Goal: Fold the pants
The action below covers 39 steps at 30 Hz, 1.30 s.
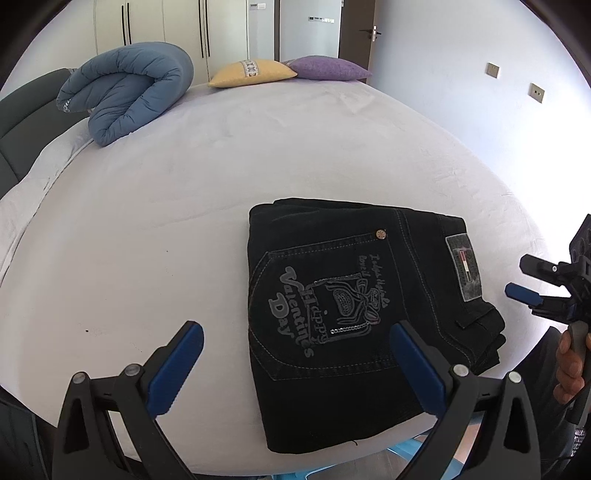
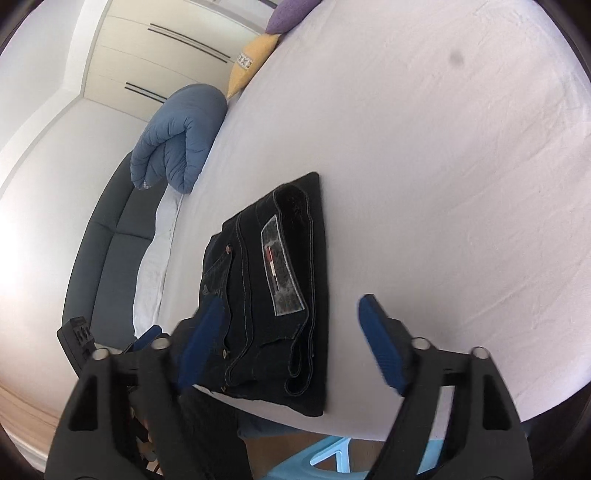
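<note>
Folded pants (image 1: 332,306) lie on the bed (image 1: 184,192) near its front edge — rolled duvet (image 1: 125,88) and two pillows (image 1: 253,73) along the far side.

You are working in a bedroom of a home. The large bed with the smooth pale lilac sheet (image 1: 258,147) fills most of both views. At its far end lie a yellow square cushion (image 1: 253,73) and, just beside it, a purple cushion (image 1: 327,67). A rolled blue quilted duvet (image 1: 127,88) rests near the bed's left edge, next to a dark grey padded headboard (image 1: 26,110). Behind the bed stands a tall cream wardrobe with long black handles (image 1: 166,29), and to its right a dark door with a metal handle (image 1: 360,35).
</note>
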Motion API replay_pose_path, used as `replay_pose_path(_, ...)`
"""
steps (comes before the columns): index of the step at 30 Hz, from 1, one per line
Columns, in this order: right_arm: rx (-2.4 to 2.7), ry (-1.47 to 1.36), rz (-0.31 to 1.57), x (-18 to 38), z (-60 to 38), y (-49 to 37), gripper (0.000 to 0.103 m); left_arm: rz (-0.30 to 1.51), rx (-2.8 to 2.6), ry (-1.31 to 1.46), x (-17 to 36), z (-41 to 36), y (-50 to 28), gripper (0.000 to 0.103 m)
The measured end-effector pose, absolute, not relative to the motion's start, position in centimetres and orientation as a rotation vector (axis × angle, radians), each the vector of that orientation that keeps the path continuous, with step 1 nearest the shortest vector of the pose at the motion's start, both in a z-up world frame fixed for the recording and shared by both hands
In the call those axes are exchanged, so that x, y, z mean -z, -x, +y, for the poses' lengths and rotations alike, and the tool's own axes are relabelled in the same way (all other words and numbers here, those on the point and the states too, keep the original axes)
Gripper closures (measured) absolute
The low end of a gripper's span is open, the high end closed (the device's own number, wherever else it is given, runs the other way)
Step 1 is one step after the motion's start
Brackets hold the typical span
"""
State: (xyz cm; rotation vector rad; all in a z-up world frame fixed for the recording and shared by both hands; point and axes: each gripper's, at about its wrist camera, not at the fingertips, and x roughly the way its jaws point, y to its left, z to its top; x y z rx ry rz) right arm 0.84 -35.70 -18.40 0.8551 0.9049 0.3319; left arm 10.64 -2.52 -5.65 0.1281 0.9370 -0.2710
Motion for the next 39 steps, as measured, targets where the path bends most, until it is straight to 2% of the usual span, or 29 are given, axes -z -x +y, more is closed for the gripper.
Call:
replay_pose_path(8,-0.389,-0.813,1.021,19.2,-34.6,-4.9,0.025,0.997,0.262,-0.126,7.0,0.4,-14.9,0.000)
replay_pose_path(13,-0.368,-0.744,1.116,21.1,-33.2,-7.6,0.037,1.073,0.304,-0.056,8.9,1.2,-17.8,0.000)
replay_pose_path(17,-0.377,-0.751,1.125,21.3,-32.8,-8.8,0.038,1.156,0.354,-0.004,10.7,0.6,-19.1,0.000)
replay_pose_path(18,-0.376,-0.748,1.132,21.4,-32.7,-9.0,0.042,1.170,0.375,0.006,11.0,0.2,-19.3,0.000)
replay_pose_path(20,-0.375,-0.725,1.148,21.6,-32.2,-9.4,0.045,1.198,0.395,0.018,11.7,-0.3,-19.4,0.006)
replay_pose_path(22,-0.375,-0.706,1.155,21.7,-31.9,-9.5,0.048,1.241,0.421,0.053,12.8,-0.9,-19.6,0.019)
replay_pose_path(24,-0.366,-0.702,1.165,21.7,-31.9,-9.7,0.053,1.255,0.429,0.082,13.3,-1.3,-19.8,0.019)
replay_pose_path(28,-0.356,-0.705,1.179,22.0,-31.4,-10.0,0.064,1.258,0.458,0.067,13.2,-2.6,-19.8,0.033)
replay_pose_path(32,-0.330,-0.654,1.175,21.6,-30.3,-9.8,0.070,1.247,0.452,0.059,13.0,-3.2,-19.3,0.041)
replay_pose_path(35,-0.300,-0.559,1.147,20.7,-28.9,-9.6,0.078,1.234,0.456,0.070,12.5,-3.3,-18.6,0.055)
replay_pose_path(37,-0.274,-0.441,1.123,19.5,-27.4,-9.2,0.084,1.219,0.448,0.079,12.0,-3.3,-18.2,0.070)
replay_pose_path(39,-0.261,-0.336,1.097,18.4,-26.2,-8.8,0.086,1.212,0.443,0.101,11.6,-3.2,-17.8,0.077)
